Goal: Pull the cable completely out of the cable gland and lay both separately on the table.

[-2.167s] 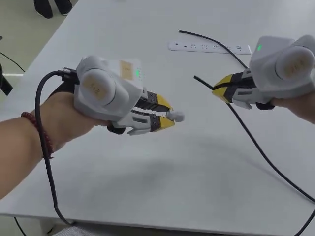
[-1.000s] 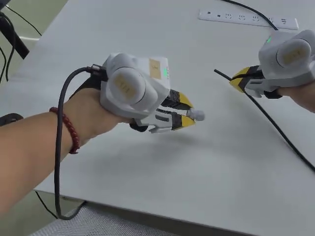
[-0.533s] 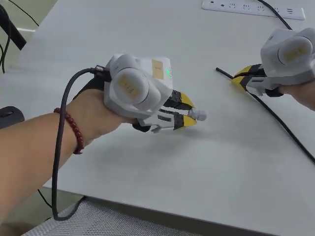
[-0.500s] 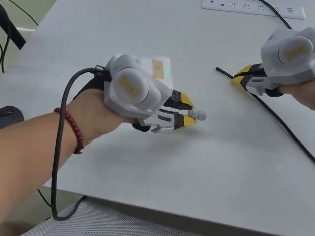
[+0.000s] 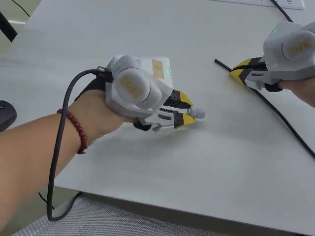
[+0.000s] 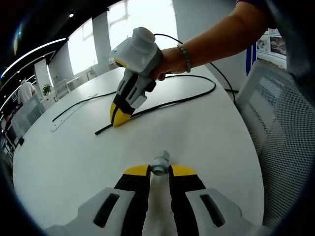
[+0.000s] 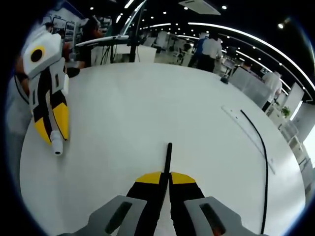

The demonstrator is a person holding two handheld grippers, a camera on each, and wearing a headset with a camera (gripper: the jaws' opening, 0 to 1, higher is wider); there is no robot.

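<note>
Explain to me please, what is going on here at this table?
A person works at a white table with a gripper in each hand. The left gripper is shut on a small pale cable gland, held low over the table. The right gripper is shut on a black cable close to its free end. The cable is already out of the gland, and the two are apart. Neither is laid down and released yet.

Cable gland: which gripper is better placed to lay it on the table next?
Left. The left gripper is shut on the cable gland, low over the table; the right gripper is shut on the cable, apart from it.
</note>
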